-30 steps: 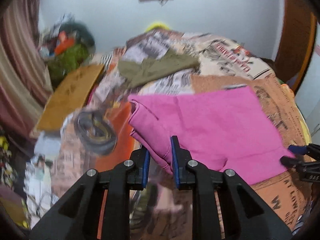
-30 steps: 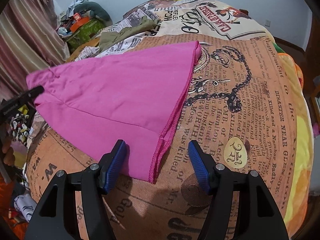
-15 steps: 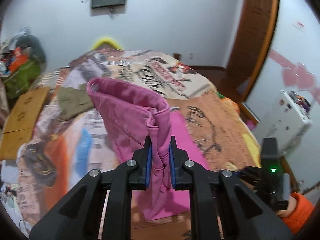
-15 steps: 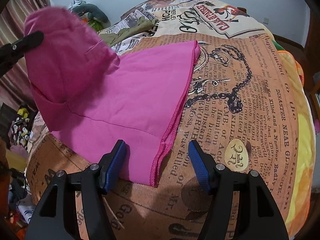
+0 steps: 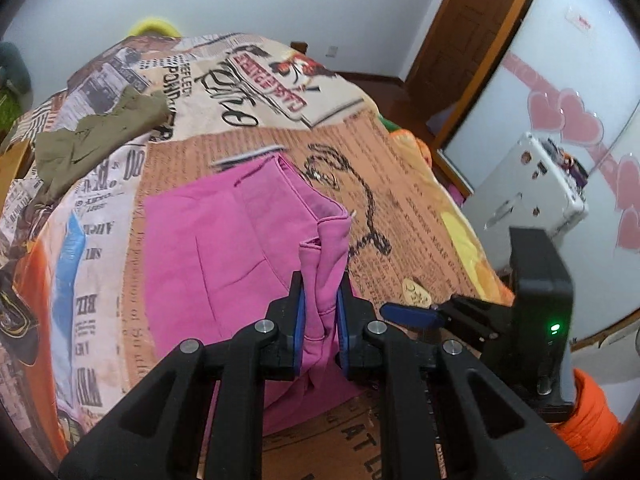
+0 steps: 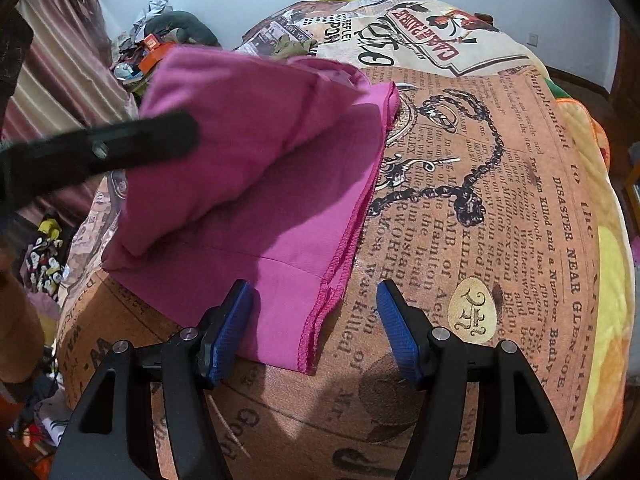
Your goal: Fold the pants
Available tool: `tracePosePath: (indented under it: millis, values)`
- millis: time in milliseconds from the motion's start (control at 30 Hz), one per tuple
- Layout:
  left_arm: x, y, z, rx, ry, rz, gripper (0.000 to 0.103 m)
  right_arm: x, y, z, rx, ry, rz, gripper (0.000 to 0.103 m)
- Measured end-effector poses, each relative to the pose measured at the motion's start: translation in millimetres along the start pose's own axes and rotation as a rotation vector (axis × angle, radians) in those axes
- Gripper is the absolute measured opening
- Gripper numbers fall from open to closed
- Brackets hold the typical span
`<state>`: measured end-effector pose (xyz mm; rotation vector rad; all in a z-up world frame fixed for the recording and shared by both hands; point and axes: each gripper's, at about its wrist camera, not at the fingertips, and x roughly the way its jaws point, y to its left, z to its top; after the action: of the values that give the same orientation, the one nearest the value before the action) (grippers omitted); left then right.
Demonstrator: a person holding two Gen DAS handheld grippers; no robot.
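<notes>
Pink pants (image 5: pixel 224 240) lie on the newspaper-print bedspread (image 5: pixel 400 200). My left gripper (image 5: pixel 319 332) is shut on the pants' waist end and holds it lifted and doubled over the rest of the cloth. In the right wrist view the raised fold (image 6: pixel 256 128) hangs over the flat leg part (image 6: pixel 304 240), with the left gripper's arm (image 6: pixel 100 156) across it. My right gripper (image 6: pixel 316 336) is open, its fingers either side of the hem corner, low over the bedspread. The right gripper also shows in the left wrist view (image 5: pixel 412 316).
An olive-green garment (image 5: pixel 100 128) lies at the far left of the bed. Clutter (image 6: pixel 152 52) and a striped curtain (image 6: pixel 52 92) stand left of the bed. A white box (image 5: pixel 528 188) and a wooden door (image 5: pixel 472 40) are to the right.
My left gripper closed on the pants' waist end, lifted it and carried it across toward the right gripper, doubling the cloth over. My right gripper stayed open at the hem corner.
</notes>
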<state>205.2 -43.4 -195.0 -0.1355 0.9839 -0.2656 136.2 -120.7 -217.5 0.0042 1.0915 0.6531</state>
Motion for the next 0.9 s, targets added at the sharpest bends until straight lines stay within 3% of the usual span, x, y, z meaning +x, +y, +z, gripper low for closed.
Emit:
tracePosePath:
  millis: [233,367,400,533,733,900]
  values:
    - [5,-2,-5,0.007,0.081,0.008,0.018,-8,-7,-1,0.028,-0.003,-0.021,0.061]
    - [-17,4,-4,-0.014,0.024,0.012,0.056,-20,-15,-1,0.048,-0.034,-0.078,0.061]
    - [-25,9,-4,-0.03,-0.006,0.024,0.06,-24,-16,0,0.05,-0.043,-0.085,0.061]
    - [-31,35,-5,-0.068,-0.015,0.074,0.062,-42,-20,4,0.052,-0.097,-0.11,0.061]
    - [2,65,-37,-0.072,0.141,0.147,0.062,-59,-11,15,0.037,-0.169,-0.106,0.061]
    - [-3,72,-55,-0.077,0.117,0.167,0.068,-43,1,25,0.012,-0.156,-0.083,0.067]
